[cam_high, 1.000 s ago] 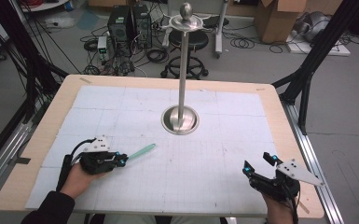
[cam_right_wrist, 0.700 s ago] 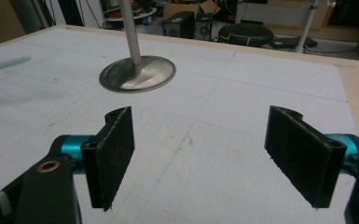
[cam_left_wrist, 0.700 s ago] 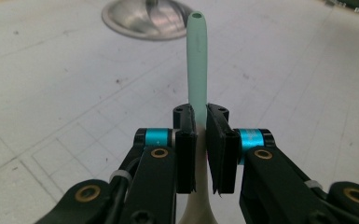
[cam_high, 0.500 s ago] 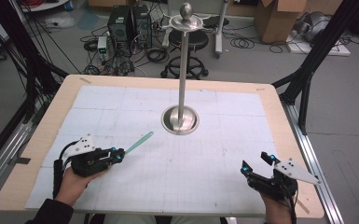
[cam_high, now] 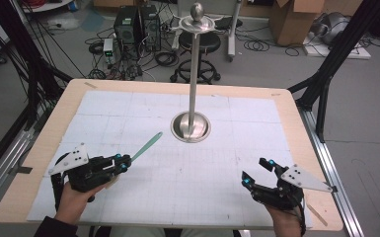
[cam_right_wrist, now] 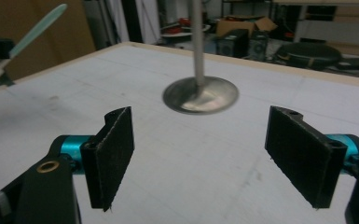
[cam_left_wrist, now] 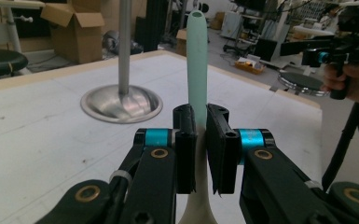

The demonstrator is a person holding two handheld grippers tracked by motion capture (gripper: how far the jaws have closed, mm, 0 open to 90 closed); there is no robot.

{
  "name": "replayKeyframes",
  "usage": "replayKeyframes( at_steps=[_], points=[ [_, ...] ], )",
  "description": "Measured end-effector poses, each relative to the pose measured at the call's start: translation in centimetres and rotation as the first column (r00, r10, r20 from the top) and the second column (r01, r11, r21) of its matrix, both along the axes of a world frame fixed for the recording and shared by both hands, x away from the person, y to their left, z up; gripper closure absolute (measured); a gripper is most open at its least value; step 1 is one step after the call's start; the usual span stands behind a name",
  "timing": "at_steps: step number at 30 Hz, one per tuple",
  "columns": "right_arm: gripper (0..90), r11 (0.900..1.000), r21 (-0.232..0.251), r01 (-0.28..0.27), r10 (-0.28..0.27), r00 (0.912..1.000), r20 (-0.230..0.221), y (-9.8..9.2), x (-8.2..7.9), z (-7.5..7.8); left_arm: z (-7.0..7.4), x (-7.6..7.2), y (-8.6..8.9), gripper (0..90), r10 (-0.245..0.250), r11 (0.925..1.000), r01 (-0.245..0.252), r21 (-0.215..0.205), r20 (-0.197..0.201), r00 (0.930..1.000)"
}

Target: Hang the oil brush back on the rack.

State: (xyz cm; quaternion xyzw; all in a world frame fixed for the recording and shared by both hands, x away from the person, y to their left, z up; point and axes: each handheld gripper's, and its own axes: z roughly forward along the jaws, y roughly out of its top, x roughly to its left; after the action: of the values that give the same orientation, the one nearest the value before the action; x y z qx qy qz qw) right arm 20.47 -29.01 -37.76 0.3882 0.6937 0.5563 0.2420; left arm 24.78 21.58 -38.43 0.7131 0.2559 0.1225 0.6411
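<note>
A pale green utensil handle [cam_high: 146, 146] sticks out from my left gripper [cam_high: 124, 163], which is shut on it at the table's near left. In the left gripper view the handle [cam_left_wrist: 196, 60] rises between the closed jaws of that gripper [cam_left_wrist: 201, 144], with a cream part below them. It points toward the metal stand [cam_high: 191, 126], a round base with a tall pole. My right gripper [cam_high: 254, 172] is at the near right, open with nothing in it. From the right gripper [cam_right_wrist: 200, 158], the stand's base [cam_right_wrist: 200, 95] lies ahead and the green handle [cam_right_wrist: 37, 30] is at the upper left.
The white gridded mat [cam_high: 227, 148] covers a wooden table [cam_high: 301, 123]. The stand's pole [cam_left_wrist: 124, 42] is topped by a disc and knob [cam_high: 196, 15]. Beyond the table are computer towers, a stool, cables and cardboard boxes. Black frame legs stand at both sides.
The green handle's tip has swung up and farther from the person while the left gripper shifted slightly. The right gripper has hardly moved.
</note>
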Motion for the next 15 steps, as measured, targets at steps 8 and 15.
replayKeyframes(
  at_steps=[8, 15],
  points=[
    [21.8, 0.987, -0.003, -0.161, 0.161, 0.9866, 0.026, 4.5, 0.6, 1.4, 1.0, -0.8, -0.4, 81.7, -0.025, 0.9981, 0.026, -0.056, 0.028, 0.9993],
    [21.8, 0.966, 0.006, -0.260, 0.260, 0.9656, 0.005, 7.7, 1.3, 1.2, 1.4, -1.3, -1.2, 81.7, -0.059, 0.9935, 0.062, -0.095, 0.033, 0.9977]
  ],
)
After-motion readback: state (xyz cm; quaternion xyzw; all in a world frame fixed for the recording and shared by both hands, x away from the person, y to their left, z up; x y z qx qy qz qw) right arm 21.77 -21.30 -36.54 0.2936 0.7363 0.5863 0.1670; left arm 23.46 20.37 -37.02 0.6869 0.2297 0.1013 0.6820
